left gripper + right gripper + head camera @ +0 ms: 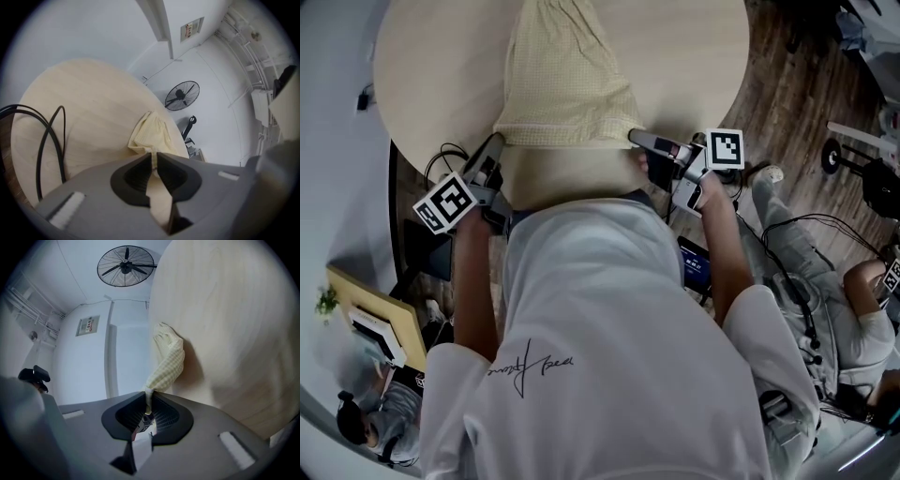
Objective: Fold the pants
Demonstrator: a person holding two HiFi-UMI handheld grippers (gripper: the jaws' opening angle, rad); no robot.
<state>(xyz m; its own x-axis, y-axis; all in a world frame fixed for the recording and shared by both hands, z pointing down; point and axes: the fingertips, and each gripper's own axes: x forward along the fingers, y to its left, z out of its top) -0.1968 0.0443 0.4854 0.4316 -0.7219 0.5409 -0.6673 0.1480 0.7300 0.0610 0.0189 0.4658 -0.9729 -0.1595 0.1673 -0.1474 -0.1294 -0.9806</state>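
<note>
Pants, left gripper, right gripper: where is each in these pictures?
Pants (567, 84): head view, middle of the yellow cloth.
Left gripper (154, 153): left gripper view, between the fingertips, where they pinch the pants.
Right gripper (149, 392): right gripper view, between the fingertips, where they pinch the pants.

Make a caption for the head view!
The left gripper and right gripper pinch yellow pants on the round table.

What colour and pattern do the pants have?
The pants are pale yellow with a fine check, clearest in the right gripper view.
</note>
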